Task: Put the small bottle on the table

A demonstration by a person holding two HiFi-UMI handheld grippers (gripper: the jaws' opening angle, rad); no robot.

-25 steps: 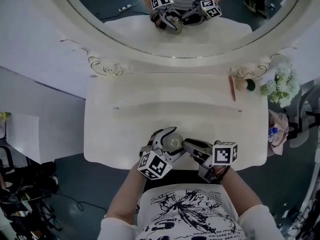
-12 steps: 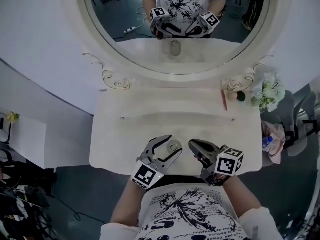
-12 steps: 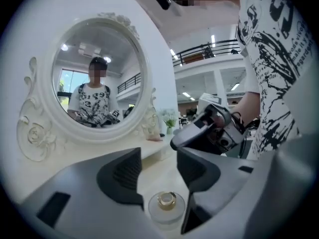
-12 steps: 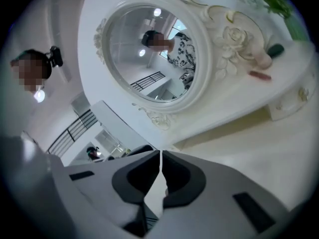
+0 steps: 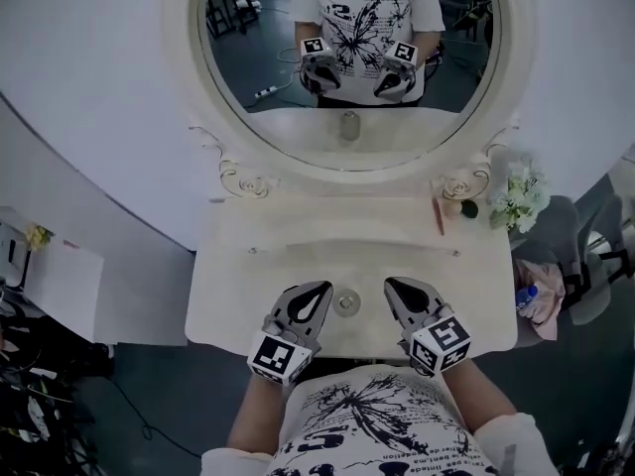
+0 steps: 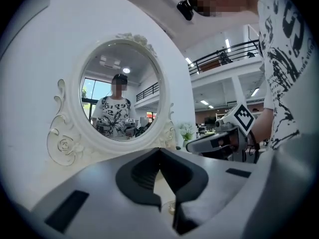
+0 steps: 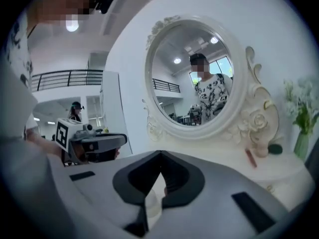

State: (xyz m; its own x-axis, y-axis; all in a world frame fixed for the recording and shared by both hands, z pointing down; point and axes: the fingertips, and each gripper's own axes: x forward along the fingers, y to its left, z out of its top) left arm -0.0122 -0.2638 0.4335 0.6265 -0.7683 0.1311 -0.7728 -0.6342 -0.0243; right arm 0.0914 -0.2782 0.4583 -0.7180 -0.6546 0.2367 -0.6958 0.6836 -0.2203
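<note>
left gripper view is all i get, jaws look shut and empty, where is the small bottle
Observer: The head view shows the small pale round-topped bottle standing on the cream dressing table, near its front edge.
Operator: is my left gripper touching it
Observer: It doesn't look so. The left gripper lies just left of the bottle, with what seems a thin strip of table between them.
Operator: and the right one
Observer: The right gripper lies on the bottle's other side, also clear of it.
</note>
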